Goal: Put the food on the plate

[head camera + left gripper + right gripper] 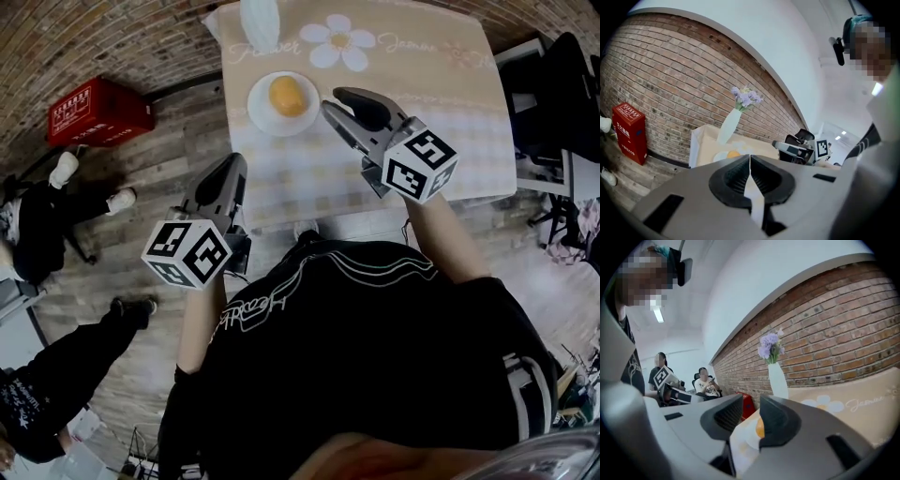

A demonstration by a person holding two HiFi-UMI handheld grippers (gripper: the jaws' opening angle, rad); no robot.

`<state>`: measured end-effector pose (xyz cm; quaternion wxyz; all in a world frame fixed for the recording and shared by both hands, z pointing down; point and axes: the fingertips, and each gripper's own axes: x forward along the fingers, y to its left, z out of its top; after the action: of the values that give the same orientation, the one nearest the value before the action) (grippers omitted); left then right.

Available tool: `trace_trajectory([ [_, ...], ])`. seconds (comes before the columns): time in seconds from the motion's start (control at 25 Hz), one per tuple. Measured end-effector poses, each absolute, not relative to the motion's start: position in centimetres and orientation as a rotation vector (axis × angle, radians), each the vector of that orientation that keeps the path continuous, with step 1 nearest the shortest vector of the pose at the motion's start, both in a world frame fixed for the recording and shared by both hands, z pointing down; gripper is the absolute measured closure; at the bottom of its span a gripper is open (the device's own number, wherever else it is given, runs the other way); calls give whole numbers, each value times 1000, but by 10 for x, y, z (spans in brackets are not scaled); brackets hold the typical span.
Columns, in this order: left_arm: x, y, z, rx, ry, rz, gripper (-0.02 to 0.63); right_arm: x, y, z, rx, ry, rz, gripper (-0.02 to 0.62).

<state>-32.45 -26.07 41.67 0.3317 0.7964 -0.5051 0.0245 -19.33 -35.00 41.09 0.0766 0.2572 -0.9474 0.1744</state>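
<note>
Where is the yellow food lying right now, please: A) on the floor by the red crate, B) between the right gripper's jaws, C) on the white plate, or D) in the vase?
C: the head view shows the yellow food resting on the white plate, with the right gripper empty.

Orange food point(287, 96), white plate point(262, 118) — beige tablecloth point(427, 89) with white daisy print.

Office-like studio: brick wall point(670, 79), plank floor point(178, 150), black office chair point(562, 94), red crate point(98, 111), seated onlooker point(705, 380).
</note>
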Motion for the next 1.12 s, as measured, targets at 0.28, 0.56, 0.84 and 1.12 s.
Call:
trace_trajectory([
  [0.28, -299, -249, 369, 2187, -1305, 17, 598, -178, -310, 351, 672, -3004, 523, 598],
  [0.56, -270, -231, 347, 2266, -1265, 22, 598, -171, -271, 345, 548, -2963, 529, 598],
  [0.84, -252, -220, 331, 2313, -1250, 32, 598, -163, -252, 347, 534, -2947, 613, 598],
  [1.12, -246, -217, 330, 2330, -1246, 35, 598, -160, -249, 342, 560, -2928, 579, 598],
])
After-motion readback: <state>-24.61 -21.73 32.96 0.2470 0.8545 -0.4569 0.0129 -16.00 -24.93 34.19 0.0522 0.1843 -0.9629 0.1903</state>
